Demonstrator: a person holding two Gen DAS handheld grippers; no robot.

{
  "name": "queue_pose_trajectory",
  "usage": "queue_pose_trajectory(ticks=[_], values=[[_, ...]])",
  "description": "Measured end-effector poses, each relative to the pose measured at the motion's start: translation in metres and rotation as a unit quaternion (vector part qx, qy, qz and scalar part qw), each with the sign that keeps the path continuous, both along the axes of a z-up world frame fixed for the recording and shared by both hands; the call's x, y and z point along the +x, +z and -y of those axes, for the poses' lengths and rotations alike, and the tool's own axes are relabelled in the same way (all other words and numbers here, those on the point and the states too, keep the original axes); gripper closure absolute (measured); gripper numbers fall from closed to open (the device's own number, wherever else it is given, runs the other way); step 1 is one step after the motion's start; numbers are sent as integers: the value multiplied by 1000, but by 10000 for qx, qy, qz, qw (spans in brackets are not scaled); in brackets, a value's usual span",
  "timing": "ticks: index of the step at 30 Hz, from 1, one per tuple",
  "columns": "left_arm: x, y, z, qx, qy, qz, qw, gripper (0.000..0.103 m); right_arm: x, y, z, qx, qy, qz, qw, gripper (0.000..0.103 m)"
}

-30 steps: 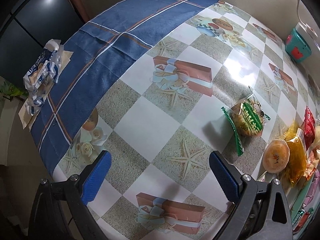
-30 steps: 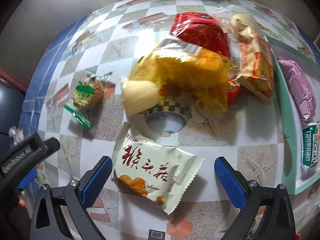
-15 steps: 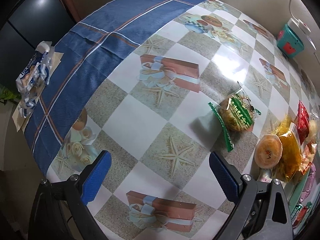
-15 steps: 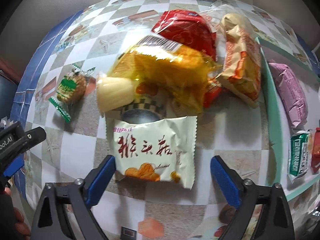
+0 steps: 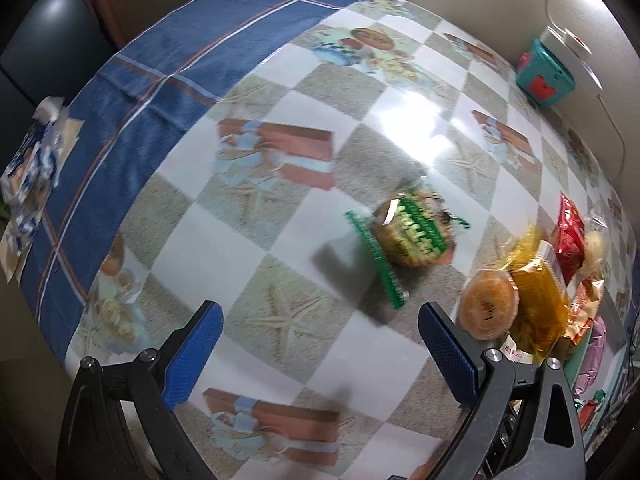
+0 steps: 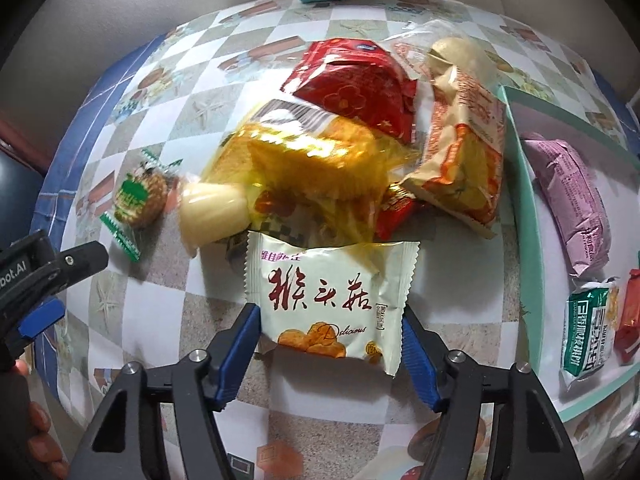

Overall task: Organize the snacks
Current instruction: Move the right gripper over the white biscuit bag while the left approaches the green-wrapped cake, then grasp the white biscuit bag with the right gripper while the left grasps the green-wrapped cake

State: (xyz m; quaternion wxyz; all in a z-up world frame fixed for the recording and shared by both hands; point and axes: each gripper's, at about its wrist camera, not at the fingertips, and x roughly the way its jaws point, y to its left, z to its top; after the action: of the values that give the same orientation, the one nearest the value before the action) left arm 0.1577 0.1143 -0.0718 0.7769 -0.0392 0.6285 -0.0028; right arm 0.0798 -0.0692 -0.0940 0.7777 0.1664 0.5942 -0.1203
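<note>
A cream snack packet with red lettering lies flat on the checked tablecloth. My right gripper straddles it, jaws closing, and its blue pads have come to the packet's two side edges without squeezing it. Behind the packet is a pile: a yellow cake packet, a jelly cup, a red packet and an orange-and-cream packet. My left gripper hangs open above bare cloth. A green-wrapped cookie lies just beyond its right finger.
A teal tray on the right holds a pink packet and a green packet. At the back by the wall stands a teal box. A crumpled blue-and-white wrapper sits past the table's left edge.
My right gripper has come down over the cream packet and its jaws have narrowed from wide to the packet's sides. My left gripper has drifted towards the green-wrapped cookie and stayed open.
</note>
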Motion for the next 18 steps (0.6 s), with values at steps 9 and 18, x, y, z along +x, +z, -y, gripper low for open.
queue_pose_trajectory(ticks=[9,18], values=[[23,1,48,207,-720,323,9967,5,-12,4,25,165,-244,-15,9996,33],[47,-19,63,527,-1109,417,9916,22,-2,1,21,197,-221,-74,9995,33]])
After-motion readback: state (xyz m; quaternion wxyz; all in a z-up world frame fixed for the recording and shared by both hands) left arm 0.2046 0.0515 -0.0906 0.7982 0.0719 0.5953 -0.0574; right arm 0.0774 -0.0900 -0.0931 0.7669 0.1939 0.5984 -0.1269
